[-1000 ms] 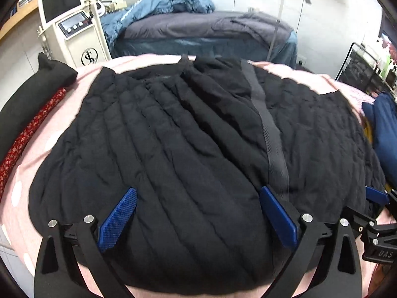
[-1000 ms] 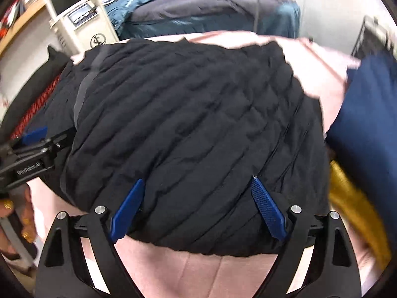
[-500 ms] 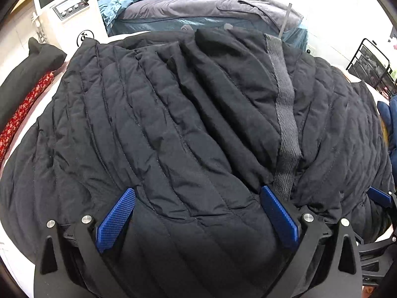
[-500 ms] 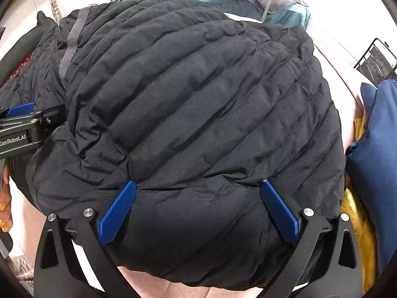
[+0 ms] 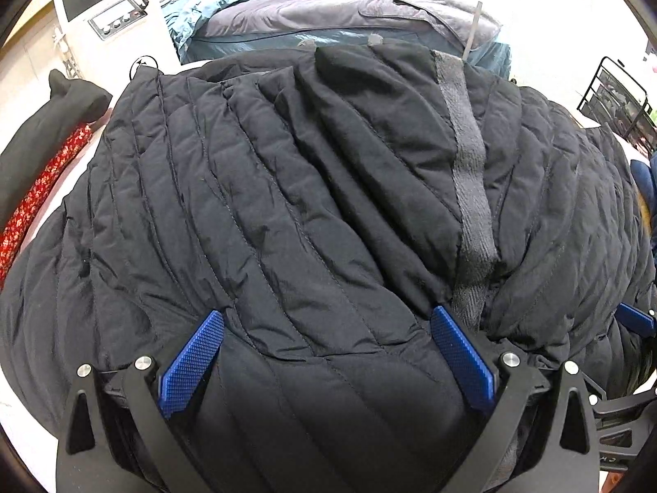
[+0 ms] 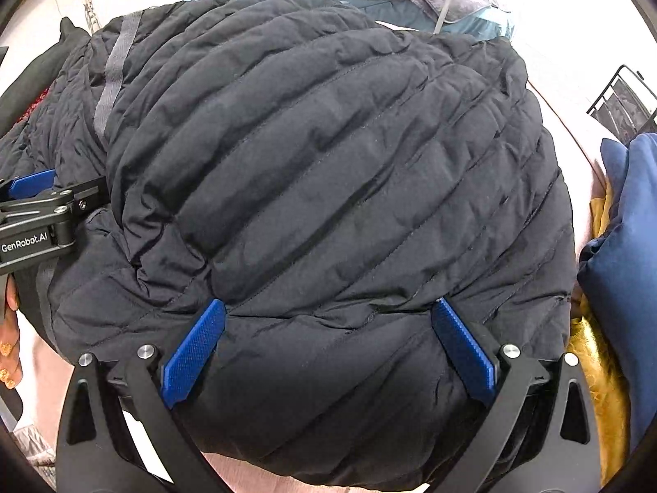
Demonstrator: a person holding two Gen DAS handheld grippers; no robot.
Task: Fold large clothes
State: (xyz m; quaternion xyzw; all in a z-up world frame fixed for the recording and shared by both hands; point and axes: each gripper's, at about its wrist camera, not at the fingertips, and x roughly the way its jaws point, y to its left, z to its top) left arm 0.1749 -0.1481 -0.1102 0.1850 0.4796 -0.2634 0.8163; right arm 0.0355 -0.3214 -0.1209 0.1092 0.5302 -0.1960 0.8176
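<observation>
A large black quilted jacket [image 5: 287,205] with a grey zipper band [image 5: 468,172] fills the left wrist view; it also fills the right wrist view [image 6: 328,164]. My left gripper [image 5: 326,355] is open, its blue pads wide apart with the jacket's near hem bulging between them. My right gripper [image 6: 328,349] is open too, its pads astride the hem further right. The left gripper shows at the left edge of the right wrist view [image 6: 41,205]. The right gripper's pad shows at the right edge of the left wrist view [image 5: 634,320].
A pink bed surface [image 6: 263,480] lies under the jacket. A black and red garment [image 5: 41,156] lies at left. A navy garment [image 6: 624,254] on gold fabric [image 6: 603,369] lies at right. A white machine [image 5: 102,8], another bed [image 5: 349,12] and a black wire rack [image 5: 616,98] stand behind.
Both grippers have pushed forward into the jacket's near hem, staying open. The jacket has bunched and risen, filling both views and hiding most of the pink bed.
</observation>
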